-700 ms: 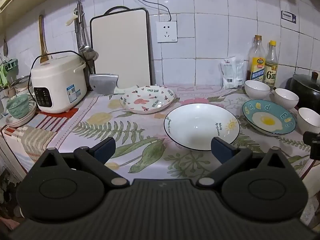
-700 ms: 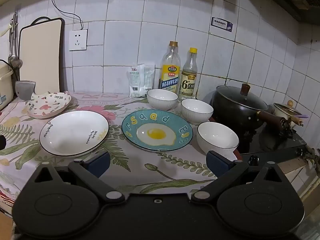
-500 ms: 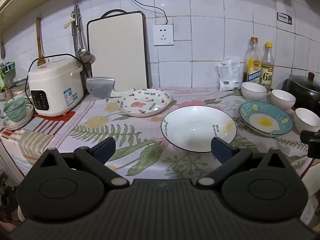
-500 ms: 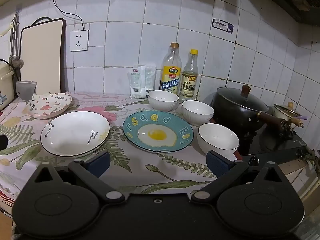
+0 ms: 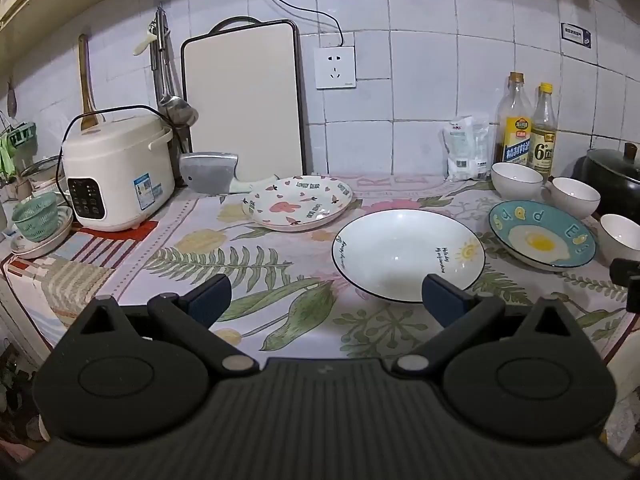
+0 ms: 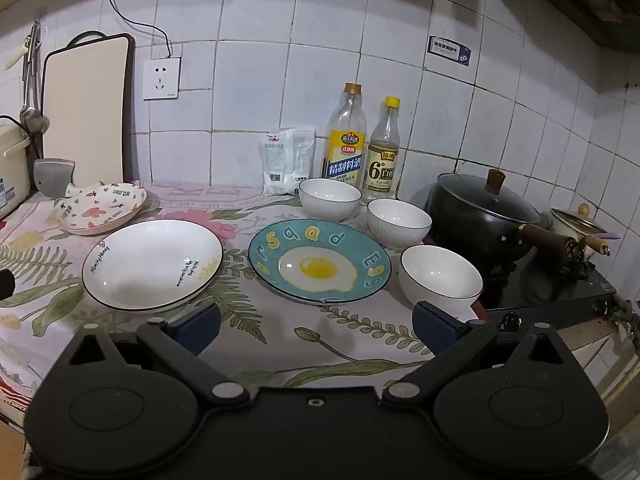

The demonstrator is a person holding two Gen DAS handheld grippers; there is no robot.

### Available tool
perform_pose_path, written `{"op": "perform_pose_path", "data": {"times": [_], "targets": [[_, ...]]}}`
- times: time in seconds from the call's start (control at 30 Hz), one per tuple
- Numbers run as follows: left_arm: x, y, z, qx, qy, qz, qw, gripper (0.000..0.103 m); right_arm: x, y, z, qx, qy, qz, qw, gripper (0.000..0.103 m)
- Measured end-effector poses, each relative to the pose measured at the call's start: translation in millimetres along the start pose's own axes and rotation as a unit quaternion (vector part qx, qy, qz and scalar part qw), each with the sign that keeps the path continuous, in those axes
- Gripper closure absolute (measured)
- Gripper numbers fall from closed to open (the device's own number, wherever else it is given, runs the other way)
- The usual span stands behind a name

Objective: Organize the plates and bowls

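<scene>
Three plates lie on the floral cloth: a heart-patterned plate (image 5: 298, 203) (image 6: 102, 208) at the back, a white plate (image 5: 408, 254) (image 6: 152, 264) in the middle, and a blue fried-egg plate (image 5: 542, 234) (image 6: 320, 266) to the right. Three white bowls (image 6: 330, 199) (image 6: 399, 222) (image 6: 440, 280) stand by the blue plate; they also show in the left wrist view (image 5: 516, 180). My left gripper (image 5: 324, 298) is open and empty, above the cloth before the white plate. My right gripper (image 6: 316, 326) is open and empty, before the blue plate.
A rice cooker (image 5: 118, 172), cleaver (image 5: 208, 178) and cutting board (image 5: 244, 100) stand at the back left. Two bottles (image 6: 346, 140) and a bag (image 6: 286, 162) are against the wall. A black lidded pot (image 6: 486, 208) sits on the stove at right. A green basket (image 5: 36, 220) sits far left.
Both grippers have drifted slightly; the left view has shifted a little so the counter sits lower and more level. Nothing was grasped or moved.
</scene>
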State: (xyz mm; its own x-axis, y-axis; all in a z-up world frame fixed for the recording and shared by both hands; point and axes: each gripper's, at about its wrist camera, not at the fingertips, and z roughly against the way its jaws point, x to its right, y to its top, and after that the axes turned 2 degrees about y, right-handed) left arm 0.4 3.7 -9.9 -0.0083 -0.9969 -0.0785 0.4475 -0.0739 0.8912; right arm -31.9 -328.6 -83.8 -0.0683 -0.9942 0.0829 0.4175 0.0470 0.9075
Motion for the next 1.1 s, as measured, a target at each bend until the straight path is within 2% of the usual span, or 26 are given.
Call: {"op": "perform_pose_path", "data": {"times": [0.57,1.1], "targets": [[4,1,-4,-0.009,-0.012,-0.013,0.9998,0.000,3,-1,-2,0.002,-0.002,-0.003,1.000,0.000],[-2,-1,-11,-0.025,-0.031,-0.003,0.9992,0.000,1,-2,2,0.025,0.002,0.011,1.000,0.000]]}}
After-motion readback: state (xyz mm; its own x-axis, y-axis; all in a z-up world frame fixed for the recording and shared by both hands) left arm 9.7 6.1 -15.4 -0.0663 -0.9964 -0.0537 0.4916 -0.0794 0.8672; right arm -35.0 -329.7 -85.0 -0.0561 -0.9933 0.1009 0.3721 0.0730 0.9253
